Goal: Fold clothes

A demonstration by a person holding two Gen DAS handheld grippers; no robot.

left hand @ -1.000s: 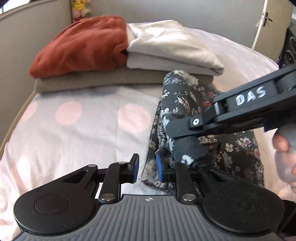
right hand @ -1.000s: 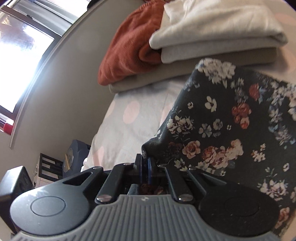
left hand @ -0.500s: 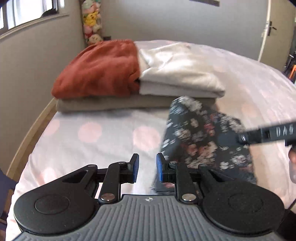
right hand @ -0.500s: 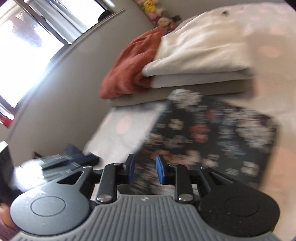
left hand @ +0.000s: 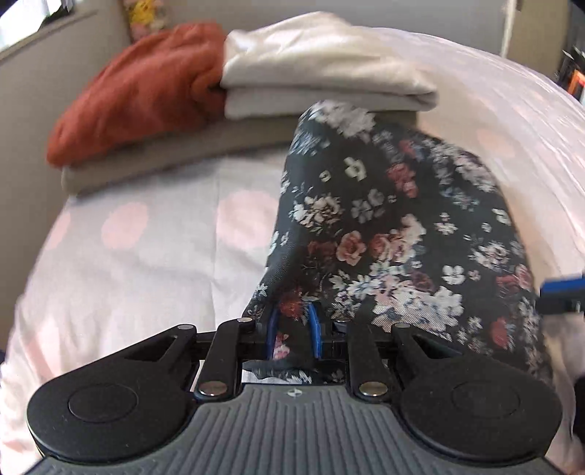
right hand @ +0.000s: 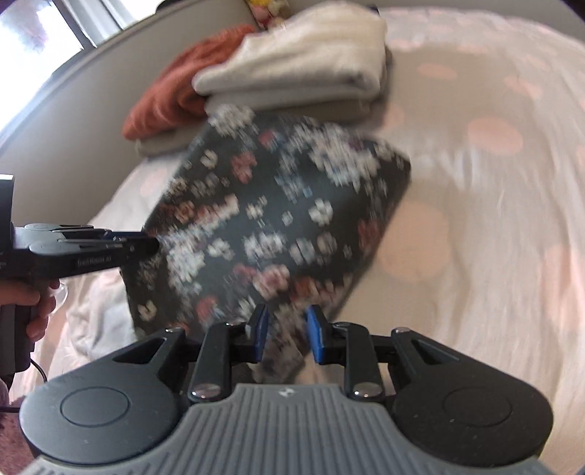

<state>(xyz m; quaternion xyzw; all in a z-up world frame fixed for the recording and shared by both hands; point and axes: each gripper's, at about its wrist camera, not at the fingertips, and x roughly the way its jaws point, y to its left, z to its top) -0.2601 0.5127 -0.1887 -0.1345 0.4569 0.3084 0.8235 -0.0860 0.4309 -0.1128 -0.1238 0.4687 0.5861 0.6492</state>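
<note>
Left jaws now gripping floral garment (left hand: 395,226), right gripper (right hand: 287,334) jaws parted

The floral garment (left hand: 395,219) looks like thin, matt woven cloth. Rust piece (left hand: 139,87) seems fuzzy, kind of fleecy; the cream folded ones (left hand: 321,62) look soft and smooth. Bed sheet (left hand: 146,263) is matt cotton-ish. The left gripper (left hand: 292,334) is matt black plastic, with shiny metal rivets and blue rubbery-looking fingers (left hand: 313,329).

A pink-dotted bedsheet (left hand: 153,255) is spread out; soft toys (left hand: 140,14) are seen by a window (right hand: 44,33).
</note>
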